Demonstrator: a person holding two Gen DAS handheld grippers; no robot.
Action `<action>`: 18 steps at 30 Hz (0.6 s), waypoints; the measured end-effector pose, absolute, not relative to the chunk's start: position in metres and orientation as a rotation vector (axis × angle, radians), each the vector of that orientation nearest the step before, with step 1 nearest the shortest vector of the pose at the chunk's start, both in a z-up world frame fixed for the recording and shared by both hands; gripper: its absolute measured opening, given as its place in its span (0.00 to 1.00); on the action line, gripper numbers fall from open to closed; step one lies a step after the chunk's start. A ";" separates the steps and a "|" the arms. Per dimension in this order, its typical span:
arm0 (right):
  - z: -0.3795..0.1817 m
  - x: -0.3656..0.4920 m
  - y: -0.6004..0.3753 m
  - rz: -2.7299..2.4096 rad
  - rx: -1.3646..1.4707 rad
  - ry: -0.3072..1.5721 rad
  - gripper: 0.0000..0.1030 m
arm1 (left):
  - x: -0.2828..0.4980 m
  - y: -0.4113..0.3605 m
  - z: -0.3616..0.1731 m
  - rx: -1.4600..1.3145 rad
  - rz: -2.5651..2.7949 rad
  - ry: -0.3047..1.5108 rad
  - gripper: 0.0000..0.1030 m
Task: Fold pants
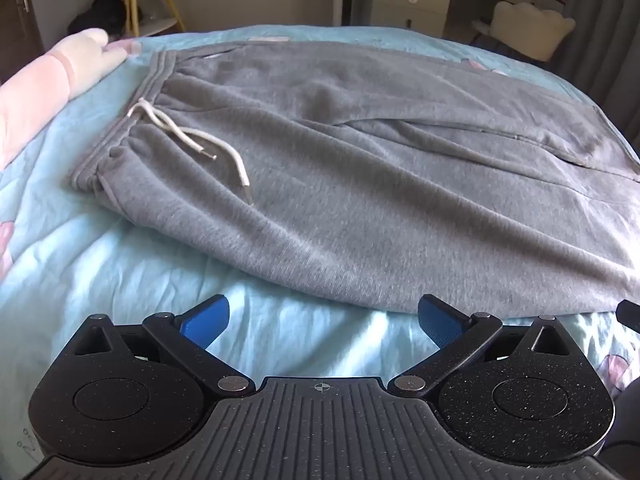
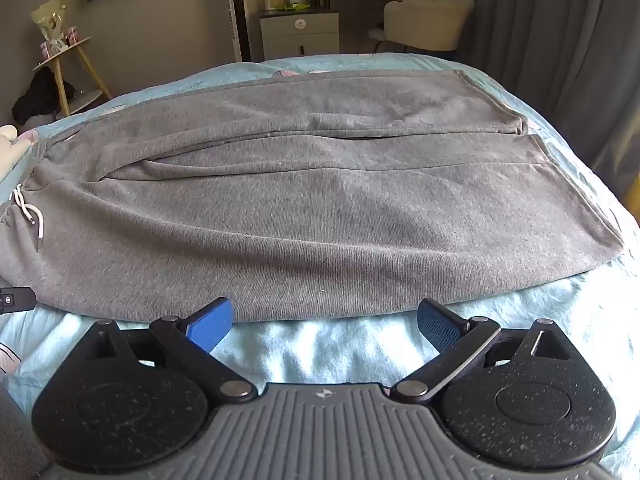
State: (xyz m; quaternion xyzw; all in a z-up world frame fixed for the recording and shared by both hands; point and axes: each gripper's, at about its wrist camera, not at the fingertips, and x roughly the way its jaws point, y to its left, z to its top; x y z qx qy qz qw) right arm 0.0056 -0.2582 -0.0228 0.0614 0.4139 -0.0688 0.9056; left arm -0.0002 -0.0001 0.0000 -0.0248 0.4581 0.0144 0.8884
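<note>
Grey sweatpants (image 1: pixel 360 184) lie flat across a light blue bedspread (image 1: pixel 120 272), waistband at the left with a white drawstring (image 1: pixel 192 136), both legs running right. In the right wrist view the pants (image 2: pixel 320 208) show full length, leg cuffs at the right. My left gripper (image 1: pixel 324 320) is open and empty, just short of the pants' near edge by the hip. My right gripper (image 2: pixel 326 326) is open and empty, just short of the near leg's edge.
A pink and white pillow (image 1: pixel 48 84) lies at the bed's left end. Beyond the bed stand a wooden side table (image 2: pixel 68 76), a drawer cabinet (image 2: pixel 300 36), a white chair (image 2: pixel 428 24) and grey curtains (image 2: pixel 560 40).
</note>
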 end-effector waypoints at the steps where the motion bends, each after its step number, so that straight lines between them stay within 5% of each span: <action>1: -0.023 0.006 -0.258 -0.141 0.129 0.857 0.96 | 0.000 0.000 0.000 -0.052 0.029 0.953 1.00; 18: -0.023 0.006 -0.259 -0.141 0.130 0.859 0.96 | 0.001 0.003 -0.005 -0.049 0.036 0.973 1.00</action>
